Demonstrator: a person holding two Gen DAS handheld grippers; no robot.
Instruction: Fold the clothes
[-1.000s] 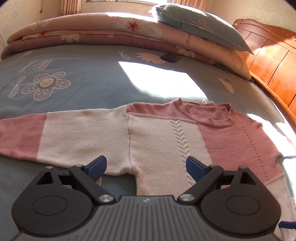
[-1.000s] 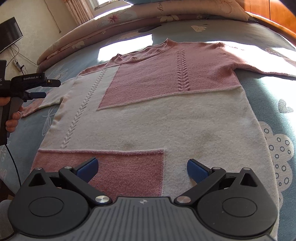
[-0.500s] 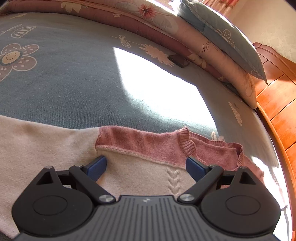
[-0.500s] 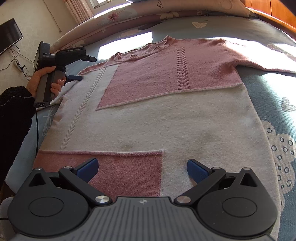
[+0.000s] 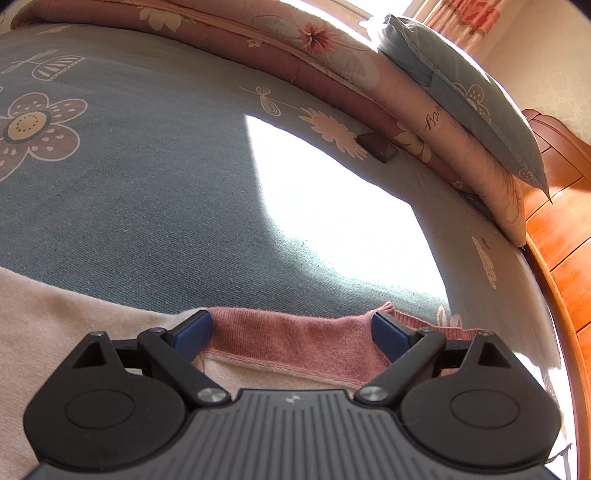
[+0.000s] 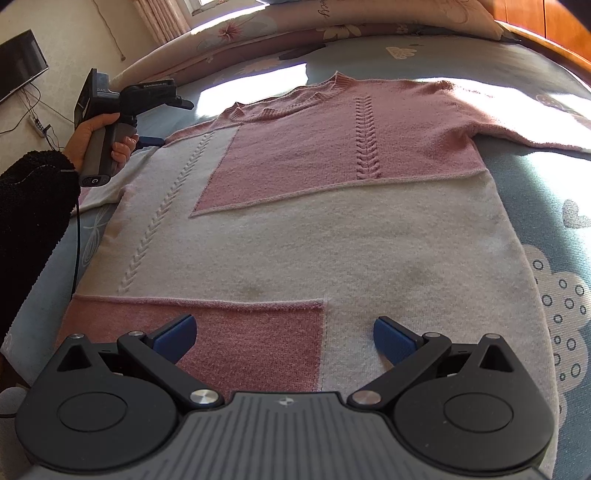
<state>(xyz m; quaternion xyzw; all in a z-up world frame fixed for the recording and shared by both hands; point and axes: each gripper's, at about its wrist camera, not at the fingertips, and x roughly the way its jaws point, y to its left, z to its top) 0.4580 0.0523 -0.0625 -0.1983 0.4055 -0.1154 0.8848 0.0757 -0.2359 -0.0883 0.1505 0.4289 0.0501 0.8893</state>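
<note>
I'm looking at a home bedroom: a bed (image 5: 147, 184) with folded quilt (image 5: 369, 81), pillow (image 5: 461, 99), wooden headboard (image 5: 561, 240), curtains (image 6: 162, 22).

Blue bedspread (image 5: 147, 192) with flower prints covers the bed, a bright sun patch across it. Folded floral quilt (image 5: 280, 48) lies along the far edge, blue pillow (image 5: 461, 99) on top. Wooden headboard (image 5: 561, 236) right. Dark screen (image 6: 18, 62) on the wall.

Left tool (image 5: 291, 334) gapes wide over the sweater (image 5: 295, 339) shoulder.
</note>
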